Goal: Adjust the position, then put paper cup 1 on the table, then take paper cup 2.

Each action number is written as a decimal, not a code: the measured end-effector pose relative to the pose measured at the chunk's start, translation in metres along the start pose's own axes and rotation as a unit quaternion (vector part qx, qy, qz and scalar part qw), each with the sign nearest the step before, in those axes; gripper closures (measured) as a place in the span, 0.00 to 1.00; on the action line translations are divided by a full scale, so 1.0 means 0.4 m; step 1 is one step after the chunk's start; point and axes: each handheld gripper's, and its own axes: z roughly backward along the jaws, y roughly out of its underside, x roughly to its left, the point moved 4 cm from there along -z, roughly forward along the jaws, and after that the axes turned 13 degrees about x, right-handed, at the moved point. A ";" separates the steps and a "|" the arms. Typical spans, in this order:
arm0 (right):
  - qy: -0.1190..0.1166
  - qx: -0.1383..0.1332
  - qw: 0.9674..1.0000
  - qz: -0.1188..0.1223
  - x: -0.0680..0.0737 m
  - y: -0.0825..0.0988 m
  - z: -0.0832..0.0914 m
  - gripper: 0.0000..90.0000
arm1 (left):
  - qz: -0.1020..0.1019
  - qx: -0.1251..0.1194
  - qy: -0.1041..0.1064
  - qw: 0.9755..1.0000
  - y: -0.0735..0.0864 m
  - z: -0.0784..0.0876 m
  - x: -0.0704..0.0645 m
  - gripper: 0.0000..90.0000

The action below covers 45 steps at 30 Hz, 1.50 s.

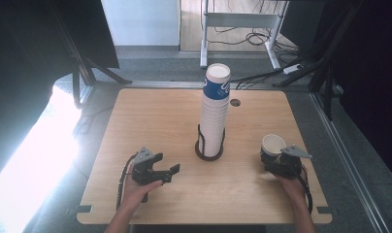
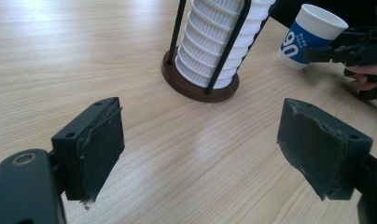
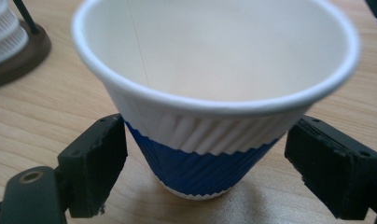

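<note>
A white and blue ribbed paper cup (image 1: 272, 144) (image 3: 210, 154) stands upright on the table's right side. My right gripper (image 1: 274, 160) (image 3: 207, 161) has its jaws on either side of the cup's lower half, open, with small gaps between pads and cup wall. A tall stack of the same cups (image 1: 214, 116) (image 2: 219, 42) sits in a dark wire holder at mid-table. My left gripper (image 1: 171, 173) (image 2: 200, 149) rests low over the wood at front left, open, nothing between its pads, pointing toward the holder. The single cup (image 2: 308, 32) is also in the left gripper view, at upper right.
The light wooden table (image 1: 150, 116) has a small round cable hole (image 1: 235, 103) behind the stack. The holder's round brown base (image 2: 196, 91) stands ahead of the left jaws. Beyond the far edge are a desk frame, cables and dark stands on the floor.
</note>
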 end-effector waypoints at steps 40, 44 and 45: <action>-0.119 -0.121 0.983 0.068 0.197 -0.055 0.233 0.18 | -0.058 -0.048 -0.017 0.997 -0.091 0.023 -0.066 0.16; -0.125 -0.118 0.981 0.088 0.231 -0.064 0.227 0.18 | -0.064 -0.055 -0.023 0.996 -0.136 0.016 -0.078 0.15; -0.130 -0.119 0.980 0.089 0.237 -0.066 0.226 0.18 | -0.065 -0.054 -0.025 0.996 -0.146 0.015 -0.077 0.13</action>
